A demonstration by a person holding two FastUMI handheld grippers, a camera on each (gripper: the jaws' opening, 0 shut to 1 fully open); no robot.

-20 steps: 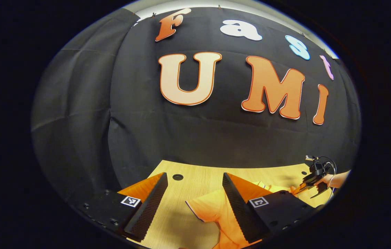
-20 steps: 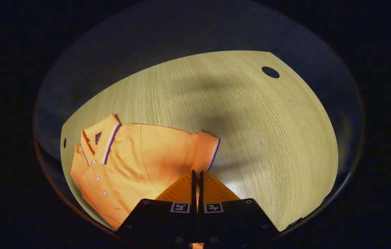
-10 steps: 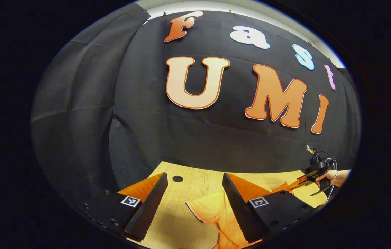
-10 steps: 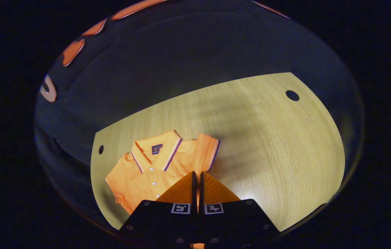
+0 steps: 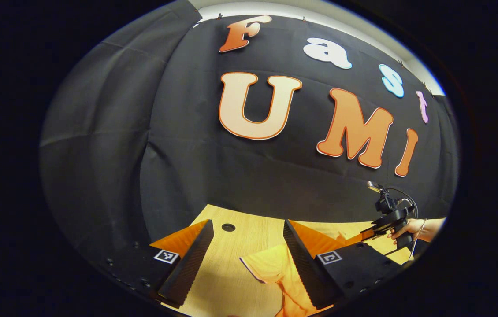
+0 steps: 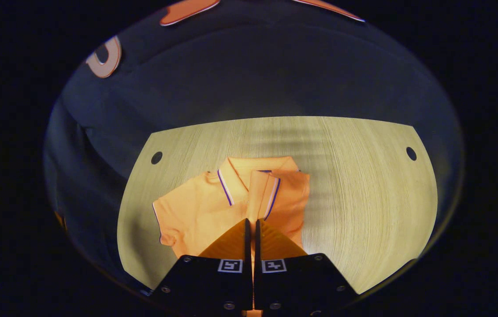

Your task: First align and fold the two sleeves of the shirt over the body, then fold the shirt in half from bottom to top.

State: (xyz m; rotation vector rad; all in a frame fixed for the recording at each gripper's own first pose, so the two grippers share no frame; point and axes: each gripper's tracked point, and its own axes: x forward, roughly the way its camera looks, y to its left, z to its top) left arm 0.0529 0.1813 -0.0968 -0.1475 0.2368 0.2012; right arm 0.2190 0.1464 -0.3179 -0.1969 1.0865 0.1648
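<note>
Nearest to us in the right gripper view, our right gripper [image 6: 251, 229] is clenched on a fold of the orange shirt [image 6: 196, 207], the fabric pinched between its two closed fingers. That fold belongs to the right sleeve [image 6: 284, 193], which now lies turned over the shirt's body, its striped cuff just beside the collar [image 6: 240, 169]. Our left gripper [image 5: 244, 246] hangs released above the shirt's other side, jaws spread wide, with the left sleeve [image 5: 266, 266] lying flat on the bench [image 5: 249, 224] between and below its fingers.

We judge the step in hand to be laying the right sleeve down. To do it well we should lower the pinched fabric until it rests flat on the shirt's body, keep the cuff edge square with the placket instead of slanting toward the collar, and let go only once the crease along the shirt's side is straight. Dragging while releasing would likely pull the shoulder askew. The left sleeve still wants the same treatment, and the bottom-to-top fold is not yet begun.

Beyond the shirt, the bench is pale wood grain with a round cable hole [image 6: 157, 157] near each far corner. Behind the bench hangs the black cloth wall [image 5: 112, 145] of the booth, lightly creased.
</note>
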